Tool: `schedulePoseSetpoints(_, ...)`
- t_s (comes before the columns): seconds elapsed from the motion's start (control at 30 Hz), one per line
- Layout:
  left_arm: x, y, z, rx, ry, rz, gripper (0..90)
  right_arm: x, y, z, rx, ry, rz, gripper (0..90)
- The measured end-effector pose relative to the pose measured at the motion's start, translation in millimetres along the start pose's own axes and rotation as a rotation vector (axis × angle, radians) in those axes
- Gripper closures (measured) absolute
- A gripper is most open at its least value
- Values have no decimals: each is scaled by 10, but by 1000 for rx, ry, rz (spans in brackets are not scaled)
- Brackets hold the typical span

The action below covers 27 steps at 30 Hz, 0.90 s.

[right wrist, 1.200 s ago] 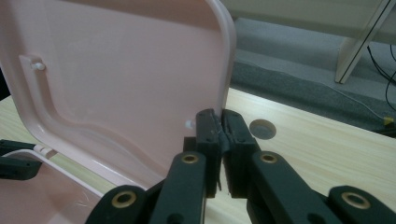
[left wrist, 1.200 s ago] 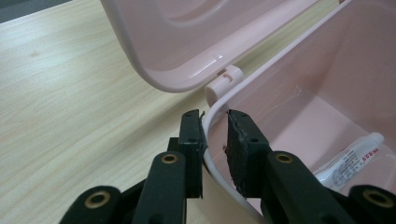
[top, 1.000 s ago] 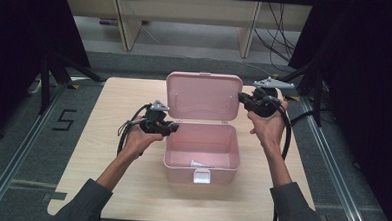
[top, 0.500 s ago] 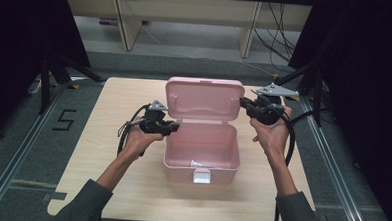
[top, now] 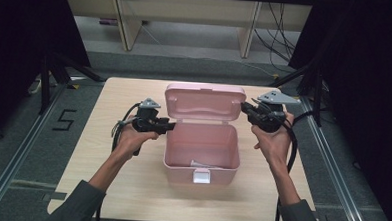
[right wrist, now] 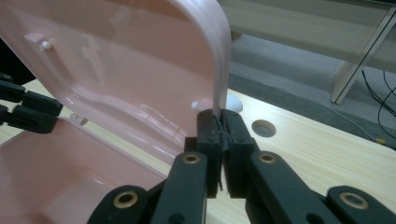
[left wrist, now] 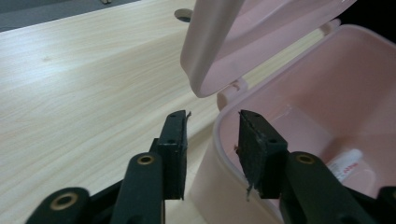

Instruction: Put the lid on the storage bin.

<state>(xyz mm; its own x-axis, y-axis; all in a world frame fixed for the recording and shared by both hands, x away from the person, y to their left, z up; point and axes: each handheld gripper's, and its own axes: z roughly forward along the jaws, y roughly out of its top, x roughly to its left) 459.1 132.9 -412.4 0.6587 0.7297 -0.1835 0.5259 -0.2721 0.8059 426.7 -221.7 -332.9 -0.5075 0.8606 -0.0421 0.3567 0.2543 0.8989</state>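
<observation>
One pink box sits at the centre of the wooden table, its lid raised at the 12 o'clock side. A single small white tube lies on the box floor near the front wall; the left gripper view shows red print on it, too small to read. The only legible writing is a black "5" on the floor at 9 o'clock of the table.

There are two grippers. The right gripper, at 2 o'clock of the box, has its jaws pinched together on the lid's side edge. The left gripper, at 9 o'clock of the box, straddles the box's left wall with its jaws apart. They have just been opening, and the wall stands between them with neither pad pressing on it.
</observation>
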Motion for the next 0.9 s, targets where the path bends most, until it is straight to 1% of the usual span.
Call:
schedulePoseSetpoints(0.03,-10,-6,-15,-17,-13,-13,614,4,-10,4,-21,-11,-11,879)
schedulePoseSetpoints(0.07,-10,-6,-15,-17,-13,-13,606,4,-10,4,-21,-11,-11,879)
schedulePoseSetpoints(0.1,-16,-11,-73,-19,-15,-3,593,29,-22,-23,-6,-9,-8,880)
schedulePoseSetpoints(0.13,-16,-11,-73,-19,-15,-3,581,29,-22,-23,-6,-9,-8,880)
schedulePoseSetpoints(0.17,-18,-16,-123,-15,-19,8,568,43,-37,-44,-8,-7,-28,879)
schedulePoseSetpoints(0.2,-38,-20,-142,-28,-14,0,565,41,-45,-44,-24,-24,-42,879)
schedulePoseSetpoints(0.23,-44,-24,-159,-32,-24,1,563,62,-58,-61,-4,-8,-13,879)
schedulePoseSetpoints(0.27,-42,-26,-183,-23,-25,16,559,55,-67,-71,-15,-8,-31,878)
schedulePoseSetpoints(0.3,-61,-34,-193,-38,-28,5,554,67,-76,-77,-15,-4,-18,878)
schedulePoseSetpoints(0.33,-68,-40,-216,-37,-29,8,548,54,-81,-95,-14,-16,-50,877)
schedulePoseSetpoints(0.37,-81,-49,-236,-40,-25,10,543,63,-93,-105,-16,-6,-40,876)
schedulePoseSetpoints(0.4,-81,-49,-236,-40,-25,10,541,63,-93,-105,-16,-6,-40,876)
schedulePoseSetpoints(0.43,-86,-57,-263,-40,-36,17,541,66,-103,-119,-16,-5,-48,876)
schedulePoseSetpoints(0.47,-98,-65,-286,-44,-37,19,539,89,-119,-135,-12,-6,-28,875)
schedulePoseSetpoints(0.5,-110,-72,-308,-47,-36,24,537,74,-127,-143,-19,-10,-52,875)
schedulePoseSetpoints(0.53,-129,-87,-349,-50,-40,38,536,97,-153,-151,-24,13,-25,873)
schedulePoseSetpoints(0.57,-129,-87,-349,-50,-40,38,535,97,-153,-151,-24,13,-25,873)
schedulePoseSetpoints(0.6,-154,-108,-391,-50,-41,47,532,105,-168,-175,-30,-12,-58,874)
schedulePoseSetpoints(0.63,-154,-108,-391,-50,-41,47,529,105,-168,-175,-30,-12,-58,874)
schedulePoseSetpoints(0.67,-163,-122,-414,-44,-40,55,529,115,-179,-174,-28,-1,-52,874)
schedulePoseSetpoints(0.7,-172,-147,-440,-40,-43,64,528,120,-200,-196,-24,-10,-62,873)
schedulePoseSetpoints(0.73,-172,-147,-440,-40,-43,64,528,120,-200,-196,-24,-10,-62,873)
schedulePoseSetpoints(0.77,-178,-165,-456,-41,-45,66,528,130,-211,-196,-32,-8,-56,872)
schedulePoseSetpoints(0.8,-183,-179,-470,-46,-43,65,527,155,-221,-215,-27,-13,-52,872)
schedulePoseSetpoints(0.83,-186,-200,-497,-49,-51,63,527,156,-242,-235,-26,-16,-79,871)
schedulePoseSetpoints(0.9,-185,-209,-511,-51,-57,63,527,161,-251,-240,-25,-17,-78,871)
